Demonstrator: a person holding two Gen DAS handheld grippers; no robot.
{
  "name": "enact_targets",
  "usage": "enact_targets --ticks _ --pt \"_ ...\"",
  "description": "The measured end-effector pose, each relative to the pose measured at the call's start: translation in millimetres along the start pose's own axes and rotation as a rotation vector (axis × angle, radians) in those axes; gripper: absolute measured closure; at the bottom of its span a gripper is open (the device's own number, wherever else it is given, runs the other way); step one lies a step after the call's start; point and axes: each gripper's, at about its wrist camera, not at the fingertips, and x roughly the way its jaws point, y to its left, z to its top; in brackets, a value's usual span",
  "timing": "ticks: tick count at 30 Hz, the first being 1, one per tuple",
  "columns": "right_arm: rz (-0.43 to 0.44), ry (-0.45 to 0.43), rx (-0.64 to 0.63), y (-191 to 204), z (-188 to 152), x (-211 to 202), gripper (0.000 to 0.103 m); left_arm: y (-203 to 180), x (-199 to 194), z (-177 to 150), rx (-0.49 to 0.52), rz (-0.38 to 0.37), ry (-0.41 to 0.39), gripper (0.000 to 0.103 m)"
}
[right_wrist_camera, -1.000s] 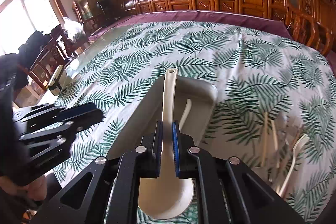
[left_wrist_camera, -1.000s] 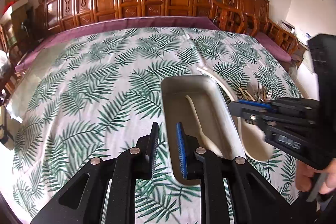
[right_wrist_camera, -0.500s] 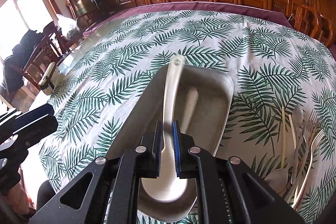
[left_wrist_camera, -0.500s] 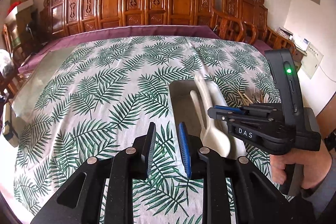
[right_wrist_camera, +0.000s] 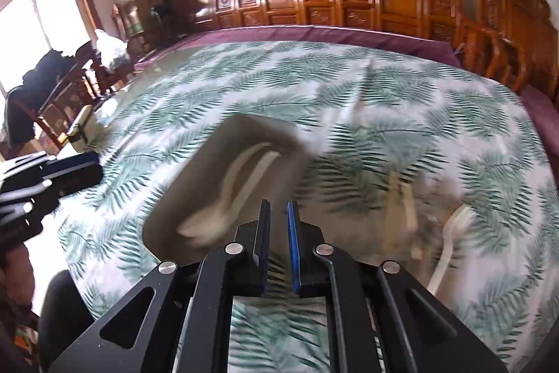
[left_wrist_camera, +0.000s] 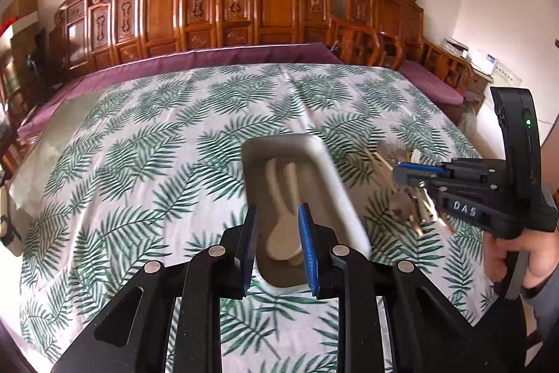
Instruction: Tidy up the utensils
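Note:
A grey oblong tray (left_wrist_camera: 337, 194) lies on the palm-leaf tablecloth and holds two cream plastic spoons (left_wrist_camera: 279, 198). In the right wrist view the tray (right_wrist_camera: 195, 184) and spoons (right_wrist_camera: 223, 198) are blurred. My left gripper (left_wrist_camera: 278, 243) is open and empty just above the tray's near end. My right gripper (right_wrist_camera: 278, 247) is slightly open and empty, beside the tray's right side; it shows in the left wrist view (left_wrist_camera: 412, 172) above a pile of loose utensils (left_wrist_camera: 412, 201).
The loose pile of chopsticks, spoons and forks (right_wrist_camera: 419, 215) lies right of the tray, with a cream spoon (right_wrist_camera: 447, 247) at its edge. Carved wooden chairs (left_wrist_camera: 265, 6) line the table's far side. The table's left edge (right_wrist_camera: 80, 124) shows bare glass.
My right gripper let go of the large cream spoon into the tray and moved right toward the pile. My left gripper moved right over the tray's near end.

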Motion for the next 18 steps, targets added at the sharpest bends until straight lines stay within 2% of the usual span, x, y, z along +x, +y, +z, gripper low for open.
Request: enact_targets --ticks 7,9,11,18 --pt "-0.102 0.027 0.090 -76 -15 -13 0.091 -36 5 4 0.035 -0.052 0.001 0.081" --pt "-0.124 0.036 0.101 -89 -17 -12 0.087 -45 7 4 0.044 -0.068 0.000 0.081" --pt "-0.135 0.045 0.122 -104 -19 -8 0.082 -53 11 4 0.049 -0.079 0.002 0.080" --pt "-0.160 0.127 0.162 -141 -34 28 0.082 -74 24 -4 0.052 -0.102 0.023 0.075"
